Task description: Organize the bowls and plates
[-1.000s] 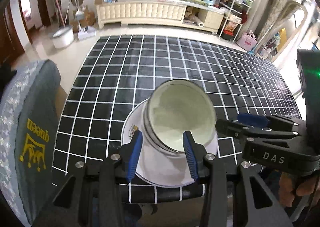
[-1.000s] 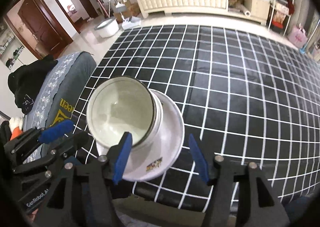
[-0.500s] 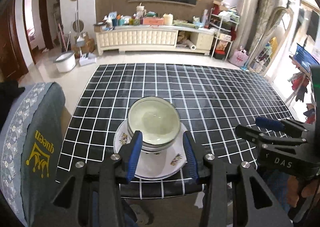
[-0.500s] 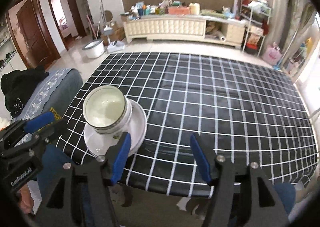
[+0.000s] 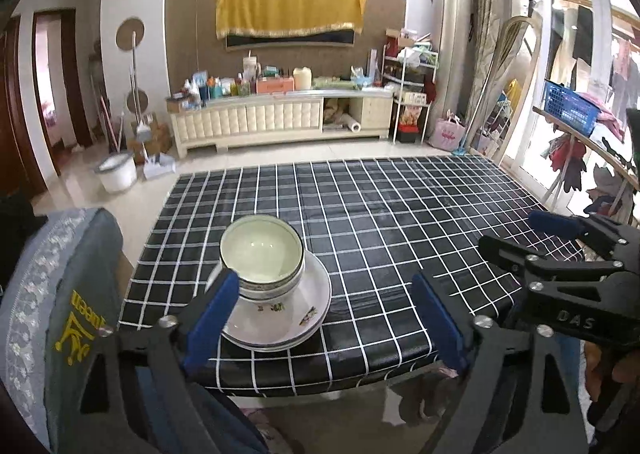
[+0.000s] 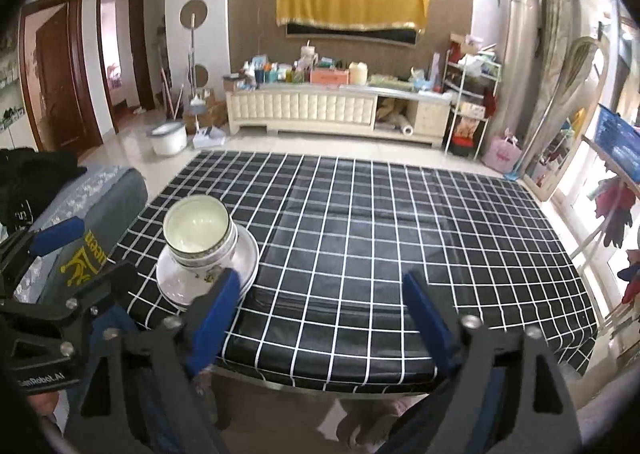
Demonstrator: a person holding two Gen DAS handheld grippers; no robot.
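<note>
White bowls with a patterned band [image 5: 262,260] sit nested on stacked white plates [image 5: 296,316] near the front left edge of the black checked table [image 5: 380,222]. The same stack shows in the right wrist view, bowls [image 6: 198,232] on plates [image 6: 246,254]. My left gripper [image 5: 324,318] is open and empty, held back from the table's front edge, its left finger in front of the plates. My right gripper [image 6: 320,318] is open and empty, off the front edge, to the right of the stack.
A grey chair back with yellow print [image 5: 60,310] stands at the table's left front corner. A cream sideboard [image 5: 280,122] with clutter lines the far wall. A drying rack with clothes [image 5: 580,158] stands to the right of the table.
Both grippers have pulled back and up from the bowl stack, off the table's front edge. The left jaws, close around the bowl before, have opened wide. The bowls and plates stay put.
</note>
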